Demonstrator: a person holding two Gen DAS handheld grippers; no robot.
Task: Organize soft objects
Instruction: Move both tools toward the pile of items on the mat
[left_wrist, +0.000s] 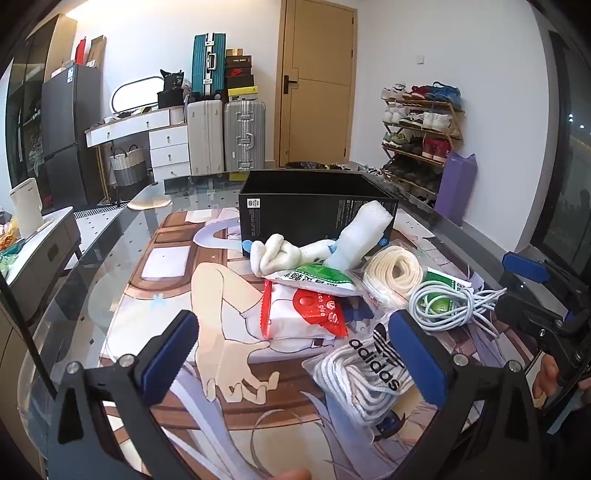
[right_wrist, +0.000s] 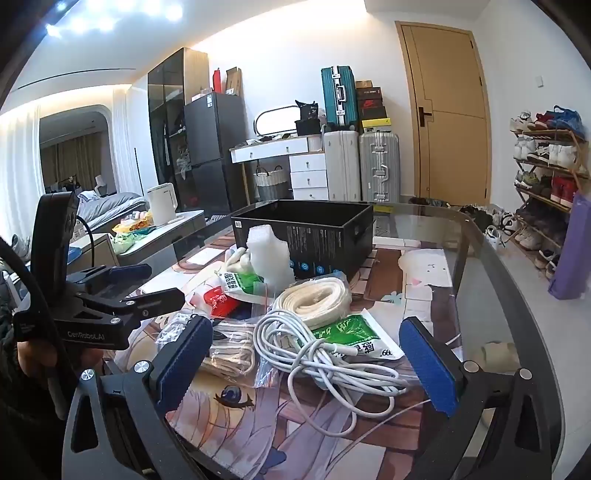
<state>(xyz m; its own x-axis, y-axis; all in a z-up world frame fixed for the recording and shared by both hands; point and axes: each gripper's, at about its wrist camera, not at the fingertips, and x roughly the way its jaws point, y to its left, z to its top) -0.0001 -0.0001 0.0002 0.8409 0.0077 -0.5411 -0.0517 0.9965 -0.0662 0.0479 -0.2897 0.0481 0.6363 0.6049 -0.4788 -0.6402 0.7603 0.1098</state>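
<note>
Two grippers hover over a glass table (left_wrist: 110, 236) w/ a printed mat (left_wrist: 221, 302) on it, both w/ jaws spread wide, nothing between the pads.

Left wrist view, left to right: left gripper (left_wrist: 295, 354) sits low over the mat, blue pads well apart, tilted down toward the pile. Above the gap lies a red-and-white packet (left_wrist: 295, 314), partly under a green-and-white pouch (left_wrist: 317, 278). On top of that pouch rests a rolled white cloth (left_wrist: 273, 254), and a white foam piece (left_wrist: 358, 236) leans against the black box (left_wrist: 314, 199), which stands open-topped behind the pile. Near the right pad: a clear adidas bag of white laces (left_wrist: 362, 373). Further right, a cream strap coil in a clear bag (left_wrist: 391, 269), then a white cable bundle (left_wrist: 450, 302) on a second green pouch. Right gripper (left_wrist: 528, 280) pokes in at the far right edge.

Right wrist view: left gripper shows at the left edge, a hand under it. Right gripper (right_wrist: 306, 363) hangs over the cable bundle (right_wrist: 325, 354), pads either side but not touching it. Second green pouch (right_wrist: 354, 332) lies under the cable, just beside the right pad. All soft items are on the mat, outside the box (right_wrist: 314, 229).
</note>
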